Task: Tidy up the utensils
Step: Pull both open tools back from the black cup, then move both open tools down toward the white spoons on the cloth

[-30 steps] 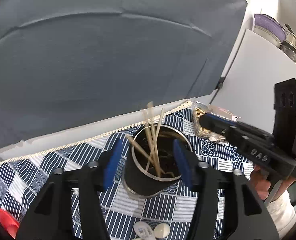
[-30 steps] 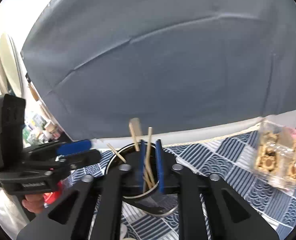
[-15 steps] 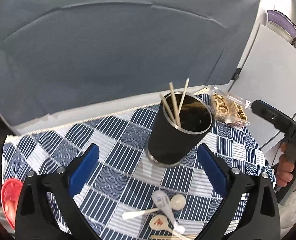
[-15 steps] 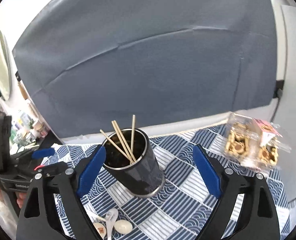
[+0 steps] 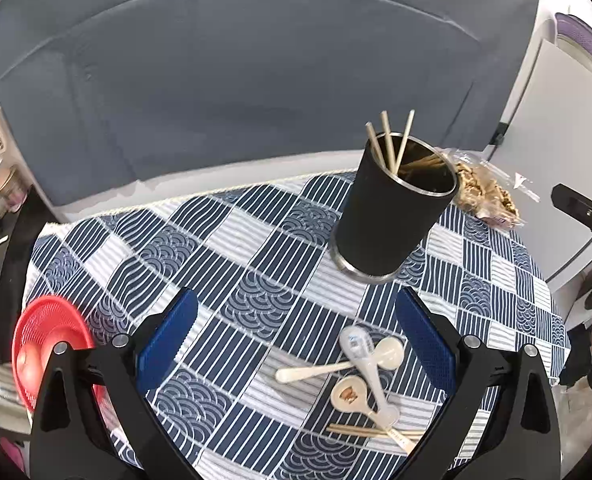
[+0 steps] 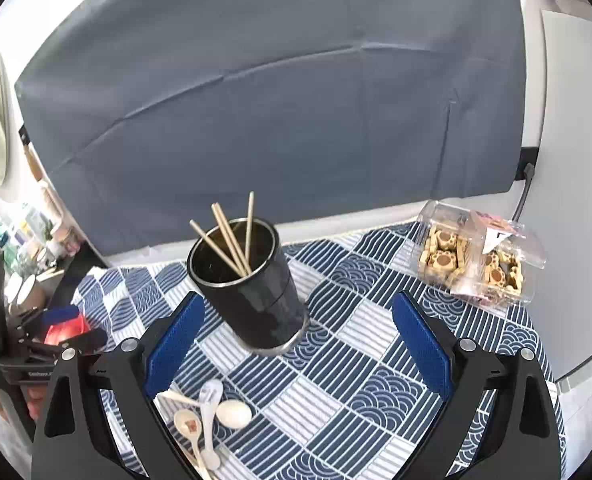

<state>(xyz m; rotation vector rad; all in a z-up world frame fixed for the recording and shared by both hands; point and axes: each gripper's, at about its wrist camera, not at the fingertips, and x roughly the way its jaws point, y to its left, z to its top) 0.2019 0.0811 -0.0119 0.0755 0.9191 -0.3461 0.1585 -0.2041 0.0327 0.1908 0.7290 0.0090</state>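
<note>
- Left wrist view shows the left tongs [image 5: 296, 344] standing wide apart with nothing between the blue pads; under them, on the desk covered with a blue-and-white patterned cloth [image 5: 224, 264], lie the loose utensils.
- These are three small cream-white plastic spoons [image 5: 359, 360], crossed over each other, and a pair of thin wooden chopsticks [image 5: 371, 431] lying flat at the near edge.
- The tall black cylindrical metal cup [image 5: 391, 216] stands upright further back and already holds several wooden chopsticks [image 5: 391, 140] that lean on its rim.
- Right wrist view: the right tongs [image 6: 296, 344] are opening and hold nothing; the cup stands between and beyond the pads, without touching them.
- I judge the spoons to be light, stiff and smooth, so they may slip or flick away. The best grip is probably across the narrow handle, on the topmost spoon first.
- The flat chopsticks are thin and low on soft cloth; taking them near the middle, both together, seems the safest.
- The cup could tip if it is pushed at the rim.
</note>
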